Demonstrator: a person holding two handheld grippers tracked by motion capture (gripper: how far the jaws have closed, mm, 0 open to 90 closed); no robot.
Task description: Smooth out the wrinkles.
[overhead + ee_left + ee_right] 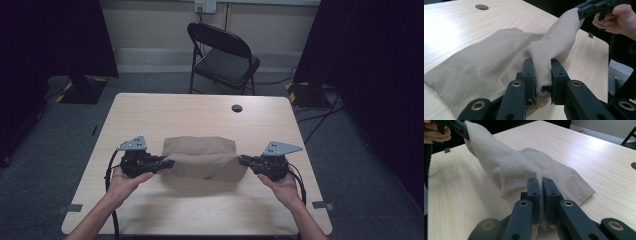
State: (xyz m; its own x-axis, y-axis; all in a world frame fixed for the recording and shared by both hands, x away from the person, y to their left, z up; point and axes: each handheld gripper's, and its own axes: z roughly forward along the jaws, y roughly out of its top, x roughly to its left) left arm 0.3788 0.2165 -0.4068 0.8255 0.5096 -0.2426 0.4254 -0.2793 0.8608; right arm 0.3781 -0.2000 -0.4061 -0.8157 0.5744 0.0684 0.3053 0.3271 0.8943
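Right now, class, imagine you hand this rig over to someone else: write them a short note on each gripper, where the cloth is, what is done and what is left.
Left gripper: shut on a bunched corner of the beige cloth, at the cloth's left end.
Right gripper: shut on the cloth's right end, jaws pinched nearly together on thin fabric.
Cloth: near the middle of the wooden table. The near edge is lifted between the two grippers and the far part rests on the table.
Done: both ends are gripped and the near edge is raised.
Left: probably carry that edge over and lay it down for a fold, then release both grippers.
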